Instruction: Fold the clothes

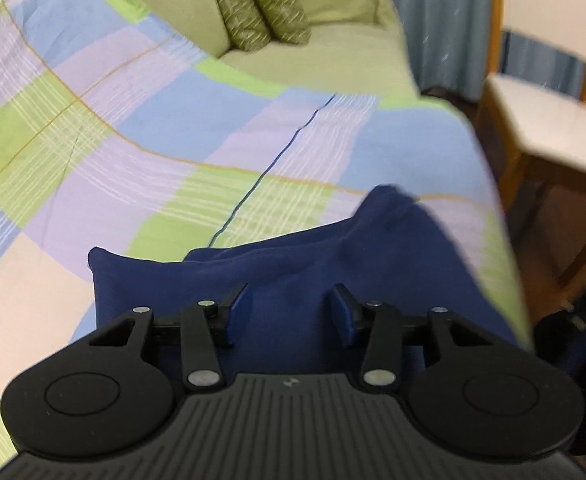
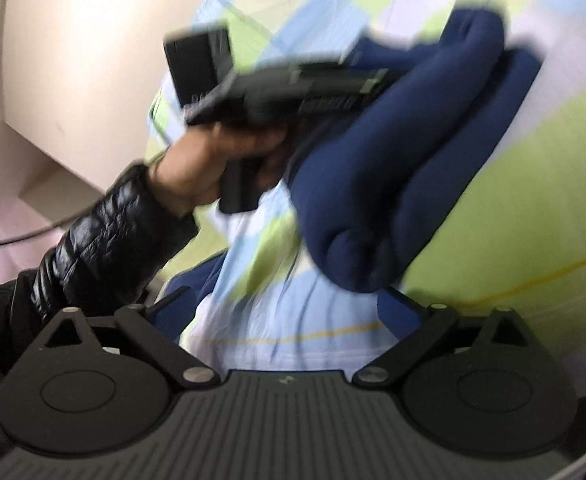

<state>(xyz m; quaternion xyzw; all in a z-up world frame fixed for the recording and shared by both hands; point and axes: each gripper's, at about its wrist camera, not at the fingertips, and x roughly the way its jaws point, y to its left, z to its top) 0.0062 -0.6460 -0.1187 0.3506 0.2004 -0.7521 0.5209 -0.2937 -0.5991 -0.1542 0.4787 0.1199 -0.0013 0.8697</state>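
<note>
Your left hand-held gripper hangs half-open, empty, over the soft navy-blue knit garment on the pastel checked bedsheet. Only the right view shows the garment's rolled fold; your right hand-held gripper gapes wide, empty.

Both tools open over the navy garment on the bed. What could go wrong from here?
1. The navy garment lies bunched in thick rolls near the edge of the plaid bedsheet; a pull toward that edge might drag it off.
2. Left tool is open with cloth between its pads; closing could pinch several layers.
3. Right tool is open near the person's left hand; collision seems possible.
</note>
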